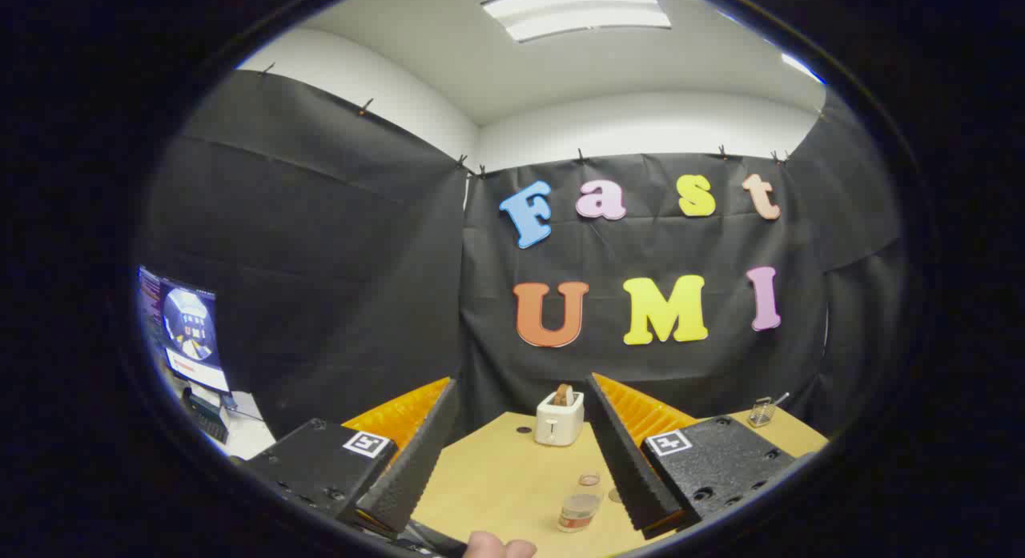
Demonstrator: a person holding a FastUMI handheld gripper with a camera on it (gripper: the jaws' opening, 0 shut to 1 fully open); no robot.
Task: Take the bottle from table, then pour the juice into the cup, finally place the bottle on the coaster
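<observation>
1. Claw [512, 462] spread wide, nothing between its fingers; held above the counter [496, 478], looking toward the booth's back wall.
2. Monitor [190, 334] at far left, lit, beside the side wall; dark gear and a pale surface below it, too small to identify.
3. Left finger [412, 458] slants up from the near edge; ribbed inner face turned toward the gap. Square marker on the block behind it.
4. Fingertips of a hand [498, 547] show at the near edge of the counter, just right of the left finger's base.
5. Small dark round mark on the counter, just left of the toaster.
6. Toaster [558, 418], white, upright, toward the far side of the counter, seen between the two fingers and well beyond them. Brown slice standing in its slot.
7. Coaster [589, 479], small round disc, flat on the counter, between toaster and cup, close to the right finger. A second disc lies just right of it, partly hidden by that finger; cannot tell what it is.
8. Cup [578, 511], short and clear, upright, on the near part of the counter, just inside the right finger, not touching it.
9. Right finger [629, 454] mirrors the left; marker on its block too.
10. Small wire basket [762, 412] with a handle at the counter's far right corner.
</observation>
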